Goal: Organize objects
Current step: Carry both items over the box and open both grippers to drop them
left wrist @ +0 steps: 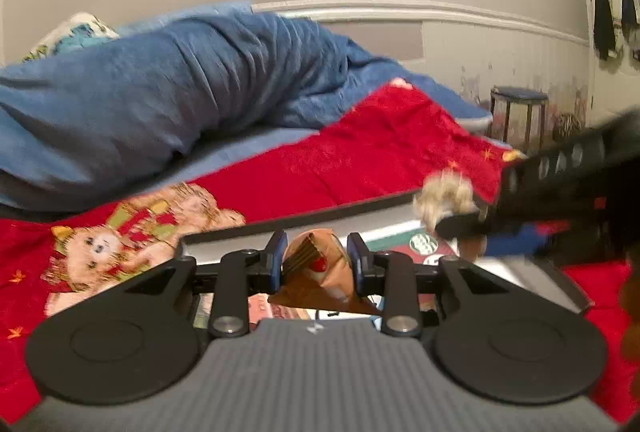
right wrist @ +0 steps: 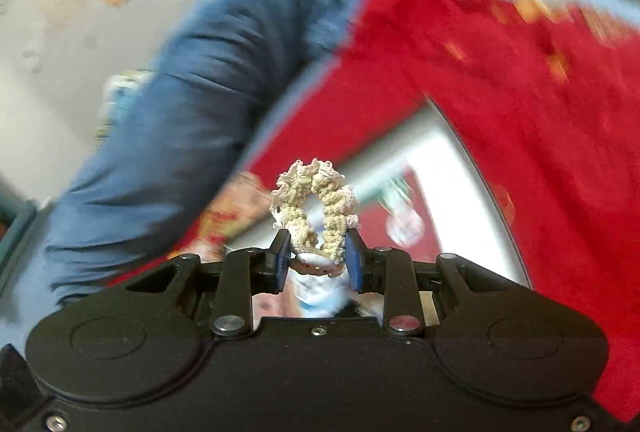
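Between the left gripper (left wrist: 317, 264) jaws, a brown snack packet (left wrist: 320, 268) was pinched. Right gripper (right wrist: 318, 259) jaws pinched a cream crocheted scrunchie (right wrist: 316, 200) above the red blanket (right wrist: 520, 112).

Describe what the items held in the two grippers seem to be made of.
Left gripper: brown snack packet, likely glossy plastic film, judging by its creases, sheen and printed cake slice. Right gripper: cream scrunchie, apparently matte crocheted yarn, given its ruffled looped texture.

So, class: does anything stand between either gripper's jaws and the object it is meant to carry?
Nothing visible does. The left gripper is shut on a brown snack packet, and the right gripper is shut on a cream crocheted scrunchie.
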### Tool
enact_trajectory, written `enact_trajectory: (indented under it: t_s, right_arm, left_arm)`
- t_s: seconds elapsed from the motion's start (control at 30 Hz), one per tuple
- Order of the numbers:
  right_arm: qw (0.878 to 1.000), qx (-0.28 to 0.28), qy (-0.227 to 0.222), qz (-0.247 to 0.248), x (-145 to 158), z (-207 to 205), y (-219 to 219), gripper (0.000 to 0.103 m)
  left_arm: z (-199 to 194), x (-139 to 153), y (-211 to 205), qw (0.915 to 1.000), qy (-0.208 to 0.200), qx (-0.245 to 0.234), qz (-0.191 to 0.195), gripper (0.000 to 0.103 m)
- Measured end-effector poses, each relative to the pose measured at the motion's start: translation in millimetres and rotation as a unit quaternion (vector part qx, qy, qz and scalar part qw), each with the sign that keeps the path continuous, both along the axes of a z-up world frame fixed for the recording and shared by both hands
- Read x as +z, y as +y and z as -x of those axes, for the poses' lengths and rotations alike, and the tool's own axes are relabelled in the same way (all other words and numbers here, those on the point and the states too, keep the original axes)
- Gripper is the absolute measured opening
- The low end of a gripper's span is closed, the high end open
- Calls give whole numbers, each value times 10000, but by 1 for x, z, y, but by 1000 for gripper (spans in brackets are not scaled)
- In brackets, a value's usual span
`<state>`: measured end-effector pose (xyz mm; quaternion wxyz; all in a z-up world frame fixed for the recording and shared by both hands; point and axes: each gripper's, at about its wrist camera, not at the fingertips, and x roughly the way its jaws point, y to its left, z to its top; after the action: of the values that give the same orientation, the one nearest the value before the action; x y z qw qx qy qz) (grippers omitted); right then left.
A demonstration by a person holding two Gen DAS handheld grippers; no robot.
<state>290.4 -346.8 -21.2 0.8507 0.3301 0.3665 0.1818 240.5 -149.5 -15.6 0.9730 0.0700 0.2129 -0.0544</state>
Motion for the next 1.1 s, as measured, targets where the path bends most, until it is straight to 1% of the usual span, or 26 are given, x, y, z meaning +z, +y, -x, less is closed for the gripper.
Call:
enact_trajectory:
  t_s: [0.07,0.13,0.17,0.3,0.4,0.43,0.5,0.53,0.57,0.6,0.63,0.67,0.7,0.77,0.8,0.87,0.9,0.93,1.0,1.07,1.1]
  right_arm:
    - [9995,18,312,67,-13,-8,5,28]
    - [9980,-114,471,394,-19,-9,9,29]
    - [9974,-127,547,455,-22,-9,11,29]
    - [9954,-61,740,606,-29,-13,18,31]
    - [9954,-46,783,544,-29,-13,18,34]
    - [9955,-65,791,513,-28,-11,16,38]
    - [9961,-86,782,393,-25,-6,14,44]
    - [9964,-100,782,315,-24,-6,12,47]
    - [9967,-104,773,225,-22,-5,10,54]
    - [9971,-90,739,136,-20,-4,8,63]
    - [9976,-95,683,37,-17,-2,6,69]
    - [9981,-119,606,-51,-15,1,3,77]
    - [9984,-136,530,-131,-12,3,1,81]
    - [9986,-111,398,-315,-7,6,-3,82]
    - [9985,-106,355,-398,-4,8,-4,85]
    - [9983,-121,263,-507,1,13,-6,87]
    - [9983,-110,204,-535,4,15,-6,94]
    - [9984,-111,149,-532,8,18,-6,99]
    - [9987,-154,-39,-481,16,26,-6,100]
    - [9990,-169,-254,-332,26,35,-5,100]
    - [9989,-177,-375,-210,33,40,-5,100]
  left_arm:
    - [-10,-12,-3,9998,139,-55,-89,36]
    - [-18,-22,-7,9992,283,-138,-236,37]
    - [-21,-26,-8,9988,374,-145,-290,37]
    - [-30,-36,-6,9964,823,20,-207,40]
    - [-34,-36,-3,9950,986,122,-109,53]
    - [-34,-35,-2,9946,1025,128,-69,59]
    - [-35,-30,1,9942,1060,181,60,62]
    - [-33,-26,1,9941,1062,189,108,66]
    - [-31,-22,2,9941,1061,174,153,68]
    - [-29,-16,3,9942,1049,131,207,69]
    - [-26,-11,4,9943,1041,57,236,73]
    - [-22,-6,5,9943,1031,-57,252,80]
    - [-19,0,6,9945,1003,-143,250,82]
    - [-10,9,8,9955,891,-208,226,84]
    - [-5,13,9,9958,858,-208,226,85]
    - [2,21,15,9958,838,-188,303,86]
    - [5,26,19,9957,839,-169,361,86]
    - [8,31,22,9955,844,-147,409,88]
    - [15,42,31,9954,811,-101,493,90]
    - [23,52,38,9958,791,-86,458,93]
    - [28,56,43,9953,852,-76,455,93]
